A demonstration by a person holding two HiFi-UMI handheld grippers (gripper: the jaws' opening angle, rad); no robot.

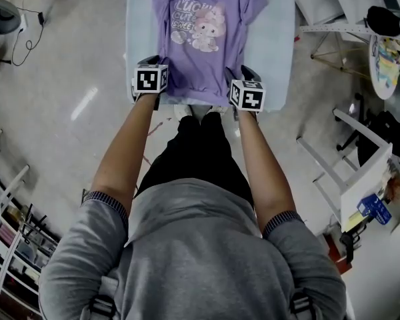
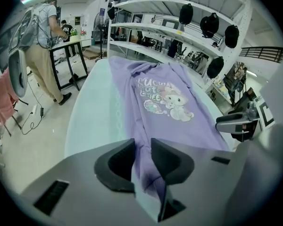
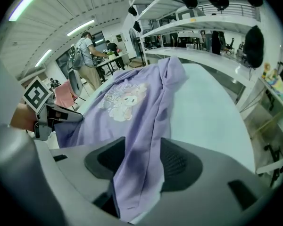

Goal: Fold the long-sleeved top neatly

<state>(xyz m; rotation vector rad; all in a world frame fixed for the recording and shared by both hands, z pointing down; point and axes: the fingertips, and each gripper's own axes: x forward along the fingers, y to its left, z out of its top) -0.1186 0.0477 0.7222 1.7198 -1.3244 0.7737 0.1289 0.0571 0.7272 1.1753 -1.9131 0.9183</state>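
A purple long-sleeved top (image 1: 200, 39) with a cartoon print lies front up on the pale blue table (image 1: 141, 19), its hem at the near edge. My left gripper (image 1: 149, 65) is at the hem's left corner. In the left gripper view, the left gripper (image 2: 142, 157) has its jaws close together with a fold of the top (image 2: 165, 102) pinched between the pads. My right gripper (image 1: 248, 73) is at the hem's right corner. In the right gripper view, the right gripper (image 3: 141, 161) holds a thicker bunch of the top (image 3: 127, 98) between its pads. The sleeves look tucked near the collar.
The person's legs stand right against the table's near edge. White frames and a chair (image 1: 350, 139) stand on the floor to the right. Shelves with black caps (image 2: 207, 25) run beyond the table. People work at a bench (image 2: 68, 46) at the back left.
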